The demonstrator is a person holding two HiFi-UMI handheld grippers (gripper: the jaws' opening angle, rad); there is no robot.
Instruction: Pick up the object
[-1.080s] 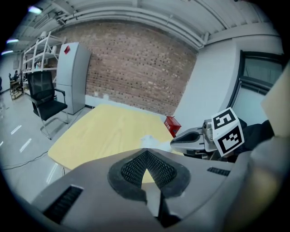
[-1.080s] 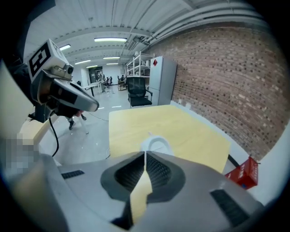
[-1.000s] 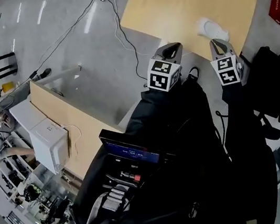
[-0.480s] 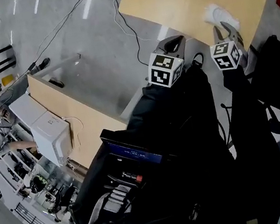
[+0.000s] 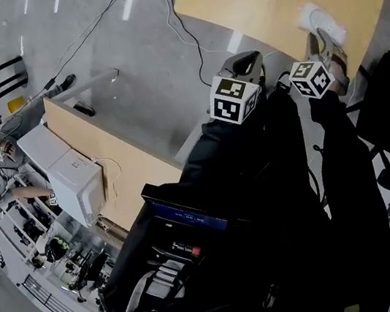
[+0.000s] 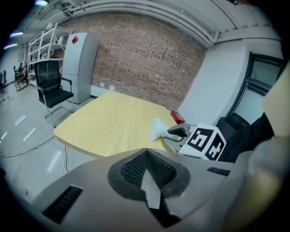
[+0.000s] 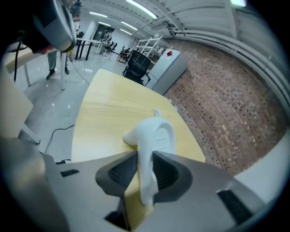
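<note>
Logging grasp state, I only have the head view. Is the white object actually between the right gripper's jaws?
Observer: Yes. The right gripper view shows the white object standing between the right gripper's jaws, which are opening; the pads don't seem to press it.
Operator: Lifted yet?
Observer: No, its broad end lies on the yellow table.
Operator: Other side?
Observer: The left gripper's jaws are together with nothing between them.
</note>
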